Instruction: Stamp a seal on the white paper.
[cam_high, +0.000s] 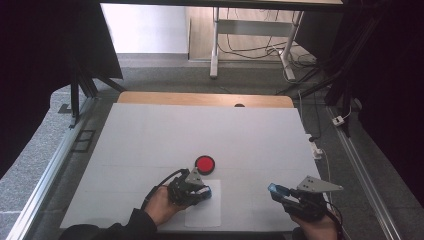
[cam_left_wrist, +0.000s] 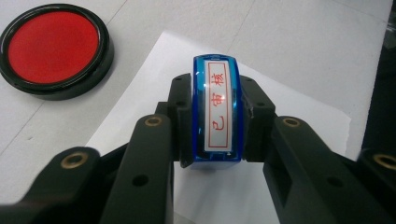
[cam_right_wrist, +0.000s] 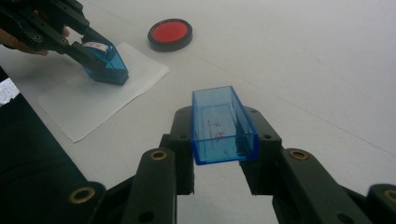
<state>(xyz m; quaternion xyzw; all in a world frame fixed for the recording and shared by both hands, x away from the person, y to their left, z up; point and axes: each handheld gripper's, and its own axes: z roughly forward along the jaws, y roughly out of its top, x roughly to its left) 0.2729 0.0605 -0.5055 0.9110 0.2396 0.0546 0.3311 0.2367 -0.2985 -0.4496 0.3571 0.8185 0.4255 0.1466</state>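
From where I stand, a person works at a white surface (cam_high: 150, 135) with two claws, one in each hand. The left claw (cam_left_wrist: 217, 116) is closed tight on one blue stamp (cam_left_wrist: 217, 109), its jaws pressing the stamp's two sides; the label on top carries three red characters inside a red frame. In the right gripper view the stamp (cam_right_wrist: 105, 63) points down with its lower end on one sheet of white paper (cam_right_wrist: 93, 100), which lies flat near the front edge of the surface. The left hand (cam_high: 160, 205) holds that claw (cam_high: 197, 192) over the same sheet (cam_high: 205, 212) in the high view.

The right claw (cam_right_wrist: 224, 126) is clamped on one clear blue cap (cam_right_wrist: 223, 126), an open rectangular shell with its hollow side facing up and faint red marks inside. It is held above the bare surface, well apart from the paper, off to the person's right (cam_high: 280, 192).

One round ink pad (cam_high: 204, 164), red in a black rim, sits open on the surface just beyond the paper's far edge, near the left claw. So: one stamp, one cap, one pad, one sheet.
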